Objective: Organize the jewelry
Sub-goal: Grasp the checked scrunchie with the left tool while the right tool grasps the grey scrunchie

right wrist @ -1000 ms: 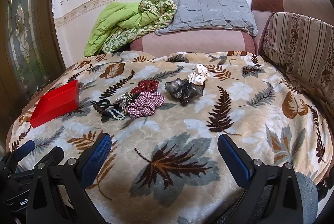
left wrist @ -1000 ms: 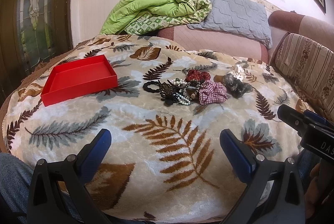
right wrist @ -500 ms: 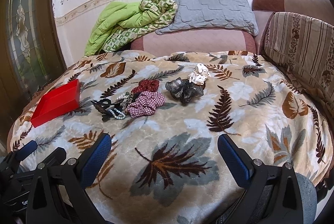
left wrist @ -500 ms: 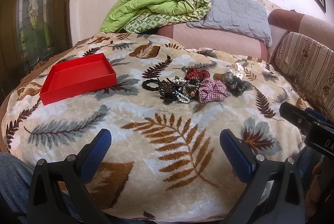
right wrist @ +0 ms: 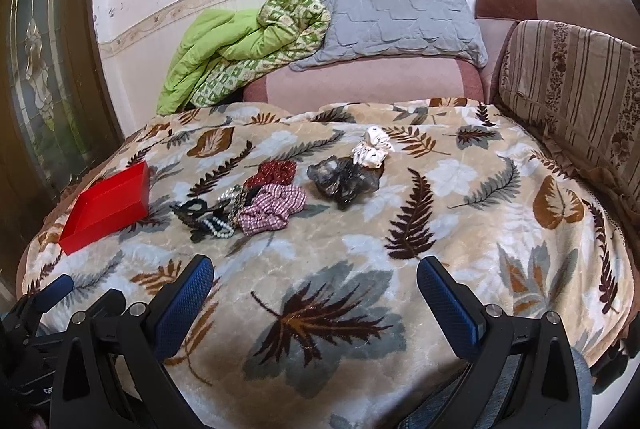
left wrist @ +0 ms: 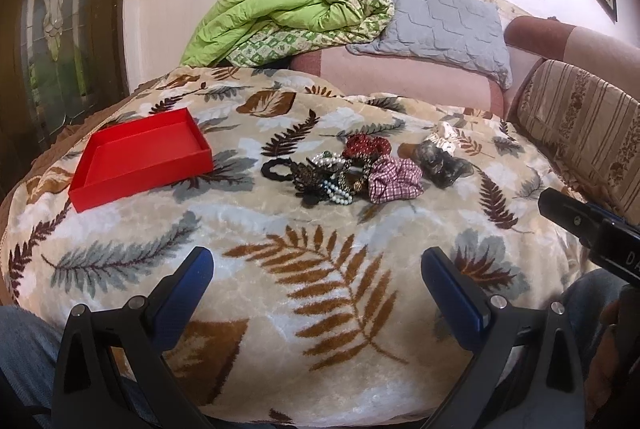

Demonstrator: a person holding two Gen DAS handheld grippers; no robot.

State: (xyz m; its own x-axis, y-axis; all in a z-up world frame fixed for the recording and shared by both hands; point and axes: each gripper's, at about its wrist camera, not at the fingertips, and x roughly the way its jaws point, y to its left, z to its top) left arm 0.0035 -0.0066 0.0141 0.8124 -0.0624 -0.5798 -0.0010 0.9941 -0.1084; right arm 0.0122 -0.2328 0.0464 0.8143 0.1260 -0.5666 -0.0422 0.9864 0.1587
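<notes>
Jewelry heap waits beside empty tray

Little has changed since a moment ago; both views sit slightly closer to the pile. Red tray (left wrist: 140, 159), left of centre, holds nothing. Tangled jewelry (left wrist: 326, 181) and checked scrunchie (left wrist: 394, 179) lie mid-frame on the leaf blanket (left wrist: 320, 269). Left gripper (left wrist: 316, 271) and right gripper (right wrist: 314, 275) hover low, jaws spread wide, gripping nothing.

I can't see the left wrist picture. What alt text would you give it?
A pile of scrunchies and bead bracelets lies on a leaf-print blanket, with an empty red tray to its left. The left gripper hovers in front, its blue jaws wide open and holding nothing.
</notes>
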